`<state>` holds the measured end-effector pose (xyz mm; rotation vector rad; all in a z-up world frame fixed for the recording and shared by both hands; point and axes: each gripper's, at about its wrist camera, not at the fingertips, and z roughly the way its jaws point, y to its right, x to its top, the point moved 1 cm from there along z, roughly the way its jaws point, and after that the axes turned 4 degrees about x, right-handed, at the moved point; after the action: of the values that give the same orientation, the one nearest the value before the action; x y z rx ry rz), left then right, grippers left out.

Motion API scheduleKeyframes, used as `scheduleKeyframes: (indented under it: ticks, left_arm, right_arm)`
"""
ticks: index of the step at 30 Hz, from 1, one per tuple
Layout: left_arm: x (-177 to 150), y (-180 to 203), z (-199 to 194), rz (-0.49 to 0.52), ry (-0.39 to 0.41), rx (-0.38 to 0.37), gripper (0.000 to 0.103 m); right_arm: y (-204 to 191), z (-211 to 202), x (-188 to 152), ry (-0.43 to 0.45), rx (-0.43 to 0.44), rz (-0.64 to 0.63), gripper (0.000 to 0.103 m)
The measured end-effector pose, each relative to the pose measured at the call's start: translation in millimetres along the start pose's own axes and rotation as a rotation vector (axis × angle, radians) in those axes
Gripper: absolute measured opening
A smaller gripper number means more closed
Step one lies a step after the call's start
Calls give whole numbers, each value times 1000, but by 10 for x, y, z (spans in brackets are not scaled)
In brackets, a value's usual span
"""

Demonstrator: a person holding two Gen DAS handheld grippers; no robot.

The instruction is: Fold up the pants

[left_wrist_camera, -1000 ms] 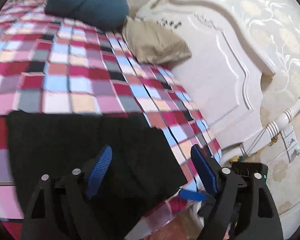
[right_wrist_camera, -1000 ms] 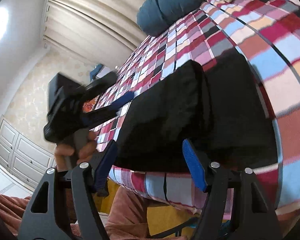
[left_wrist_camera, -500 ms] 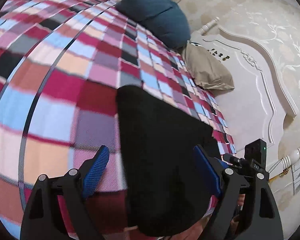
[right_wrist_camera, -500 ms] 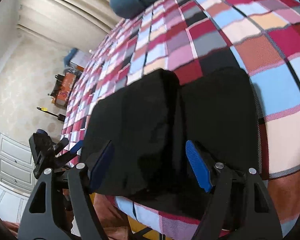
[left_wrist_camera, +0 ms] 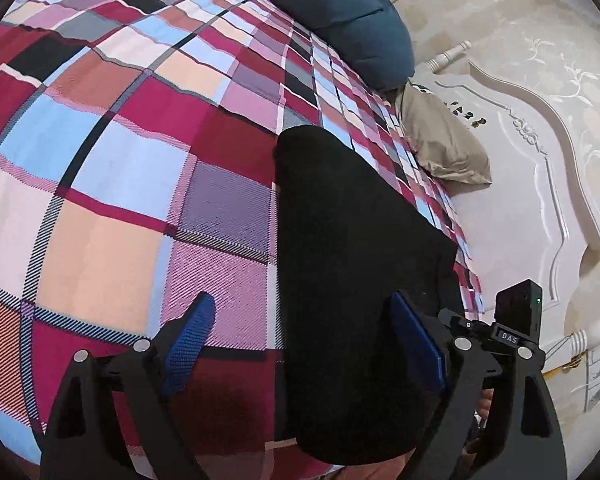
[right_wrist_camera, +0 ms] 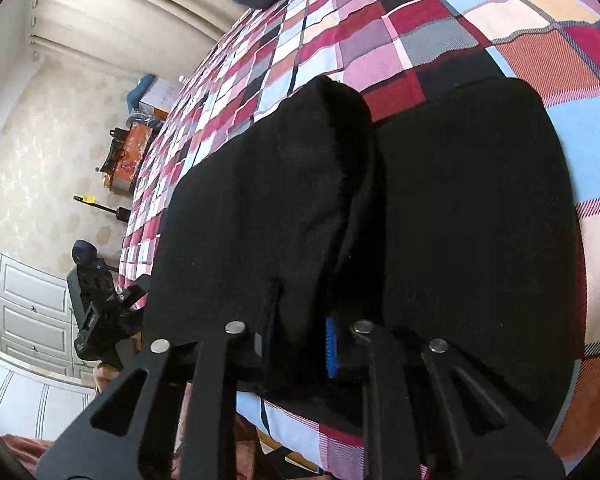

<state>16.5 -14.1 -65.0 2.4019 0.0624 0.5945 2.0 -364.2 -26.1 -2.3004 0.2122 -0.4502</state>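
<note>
The black pants point(left_wrist_camera: 352, 248) lie folded on the plaid bedspread point(left_wrist_camera: 112, 168) near the bed's front edge. In the right wrist view the pants point(right_wrist_camera: 460, 216) fill the middle, with one raised fold point(right_wrist_camera: 300, 168) on the left. My left gripper point(left_wrist_camera: 300, 340) is open over the pants' left edge, blue pads spread wide, holding nothing. My right gripper point(right_wrist_camera: 300, 344) is shut on the near edge of the raised fold; only a sliver of one blue pad point(right_wrist_camera: 331, 346) shows. The right gripper also shows in the left wrist view point(left_wrist_camera: 516, 320), and the left gripper in the right wrist view point(right_wrist_camera: 100, 304).
A dark blue pillow point(left_wrist_camera: 348, 20) and a tan pillow point(left_wrist_camera: 444, 140) lie at the head of the bed by the white headboard point(left_wrist_camera: 540, 200). Curtains point(right_wrist_camera: 120, 8), white cabinets point(right_wrist_camera: 16, 300) and an orange box point(right_wrist_camera: 128, 152) stand beyond the bed's far side.
My right gripper has moved in and shut on the near edge of the pants' raised fold. My left gripper has swung to the pants' left edge and stays open.
</note>
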Motion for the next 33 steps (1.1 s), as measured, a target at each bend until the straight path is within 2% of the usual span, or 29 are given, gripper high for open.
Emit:
scheduleKeyframes:
  ticks: [8,14,19,22,26,33]
  left_arm:
    - [-13,27,-2,19,-7,34,89]
    - [-27,154,-13,89,6,81,89]
    - [-44,233,15,113,-3,86,89]
    - [-45,260,39,110,-10,84,89]
    - [-55,309,66,118,-19,83,89]
    - [-76,376,104,131,-34,84,89]
  right_arm:
    - [-110,-109,10,27,-24,-44,15]
    - [-169,-276,51,87,-70,-68,14]
    - [-91,-518,80,132,-91,-65,13]
    - [-3,-631,79,152,-101,-50,10]
    - [112,-682,45,151,-117,-34,9]
    - [225,-716,-10,178,-74,7,9]
